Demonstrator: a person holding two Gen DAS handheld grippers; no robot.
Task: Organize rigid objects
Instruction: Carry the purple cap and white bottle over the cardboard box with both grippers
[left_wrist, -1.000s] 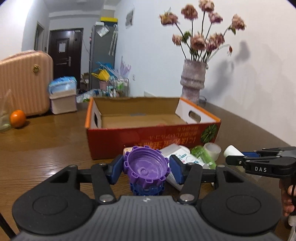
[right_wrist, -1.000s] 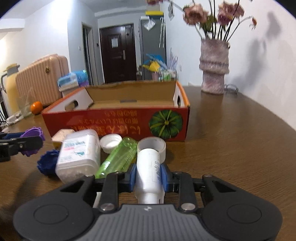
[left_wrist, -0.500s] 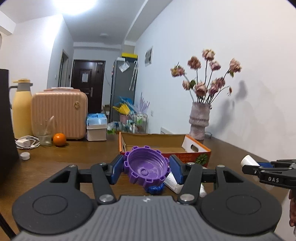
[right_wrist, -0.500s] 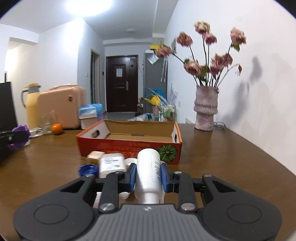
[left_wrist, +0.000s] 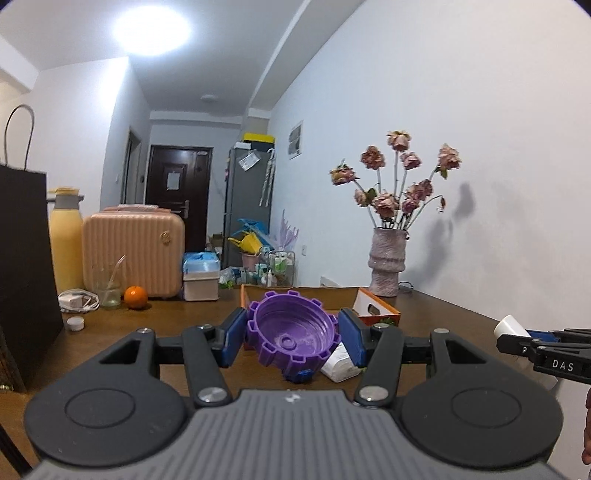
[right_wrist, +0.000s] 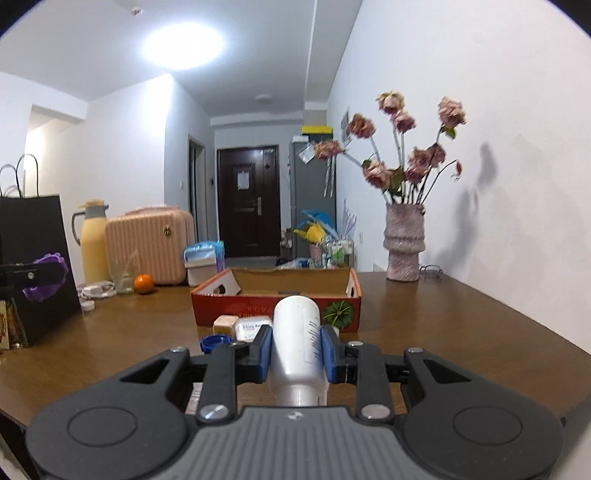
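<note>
Ridged purple cap (left_wrist: 291, 338), smooth white bottle (right_wrist: 297, 341)

Both grippers, holding purple cap (left_wrist: 291, 334) and white bottle (right_wrist: 297, 345), rose.

Bright round ceiling lamp (left_wrist: 151, 31) at 11 o'clock blows out to white glare. Dried pink flowers (right_wrist: 410, 155) cast soft grey shadows on white wall. Strong fisheye bending and dark corners at edges.
</note>
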